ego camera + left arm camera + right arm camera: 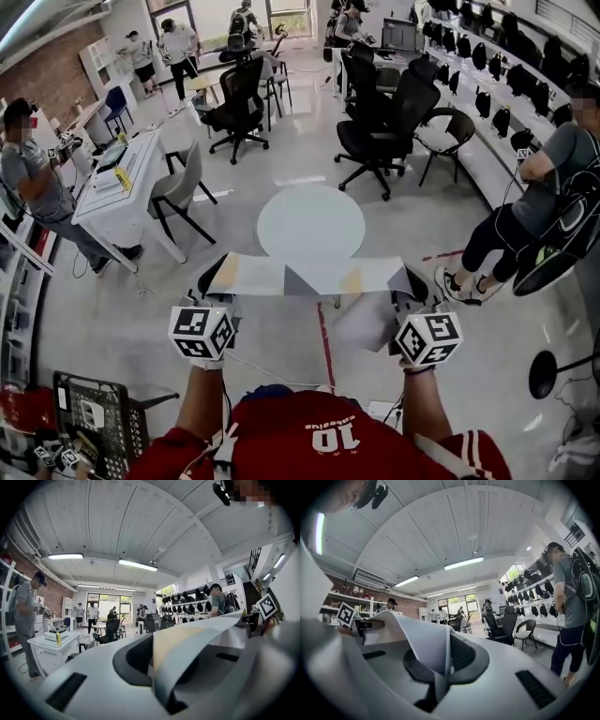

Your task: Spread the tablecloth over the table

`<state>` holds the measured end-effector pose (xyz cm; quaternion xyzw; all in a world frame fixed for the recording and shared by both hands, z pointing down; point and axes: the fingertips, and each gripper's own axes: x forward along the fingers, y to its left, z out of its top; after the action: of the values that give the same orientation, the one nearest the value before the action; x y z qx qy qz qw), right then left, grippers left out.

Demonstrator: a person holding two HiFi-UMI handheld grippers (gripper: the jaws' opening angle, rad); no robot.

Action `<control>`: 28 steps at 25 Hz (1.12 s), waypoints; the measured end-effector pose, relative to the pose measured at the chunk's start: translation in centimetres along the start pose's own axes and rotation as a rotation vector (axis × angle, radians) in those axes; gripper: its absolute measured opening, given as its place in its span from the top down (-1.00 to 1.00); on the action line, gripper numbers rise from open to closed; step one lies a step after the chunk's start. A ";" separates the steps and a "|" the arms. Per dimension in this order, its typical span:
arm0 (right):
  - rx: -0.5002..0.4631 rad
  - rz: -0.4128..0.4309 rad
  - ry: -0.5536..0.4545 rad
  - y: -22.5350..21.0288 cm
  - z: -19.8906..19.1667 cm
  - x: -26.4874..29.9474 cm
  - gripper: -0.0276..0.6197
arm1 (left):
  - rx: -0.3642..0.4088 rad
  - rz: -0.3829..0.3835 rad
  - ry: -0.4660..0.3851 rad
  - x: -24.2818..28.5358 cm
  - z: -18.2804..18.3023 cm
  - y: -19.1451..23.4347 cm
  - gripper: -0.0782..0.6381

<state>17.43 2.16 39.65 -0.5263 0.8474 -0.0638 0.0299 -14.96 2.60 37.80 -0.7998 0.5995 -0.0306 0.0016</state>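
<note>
Plainly, the thin, smooth tablecloth (314, 277) forms a folded pale strip running left-right across mid-frame, just below the round white bench (310, 220); left tool (214, 279) and right tool (412, 286) each clamp one end.

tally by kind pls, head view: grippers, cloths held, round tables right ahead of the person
grippers: 2 (left gripper, right gripper, each shut on an end of the tablecloth)
tablecloth: 1, held stretched between them, not yet on the table
round white table: 1, bare
total: 4
</note>
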 end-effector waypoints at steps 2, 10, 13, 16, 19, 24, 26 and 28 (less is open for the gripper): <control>0.004 0.009 -0.005 -0.2 0.0 0.2 0.86 | 0.005 0.006 0.003 0.1 0.1 -0.1 0.76; 0.012 0.029 -0.005 -0.6 -0.1 2.3 0.86 | 0.016 0.025 -0.006 1.6 0.7 0.9 0.76; 0.006 0.023 0.002 -0.8 -0.5 3.4 0.86 | 0.003 0.019 -0.013 3.0 0.2 1.6 0.76; -0.005 0.010 0.006 -1.4 0.0 4.9 0.86 | -0.006 0.004 -0.019 5.0 0.3 2.4 0.76; -0.017 -0.008 0.001 -2.1 0.8 7.1 0.86 | -0.011 -0.015 -0.019 7.7 0.5 3.4 0.76; -0.033 -0.025 -0.008 -2.4 1.6 11.4 0.86 | -0.016 -0.027 -0.033 11.6 1.0 6.2 0.76; -0.033 -0.036 -0.010 -2.8 1.8 13.1 0.86 | -0.011 -0.036 -0.036 13.3 1.2 7.0 0.76; -0.031 -0.046 -0.012 -3.5 2.1 14.8 0.86 | -0.006 -0.042 -0.039 15.2 1.6 7.8 0.76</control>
<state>14.20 -12.79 38.33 -0.5464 0.8358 -0.0481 0.0255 -18.12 -14.22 36.60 -0.8126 0.5826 -0.0130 0.0101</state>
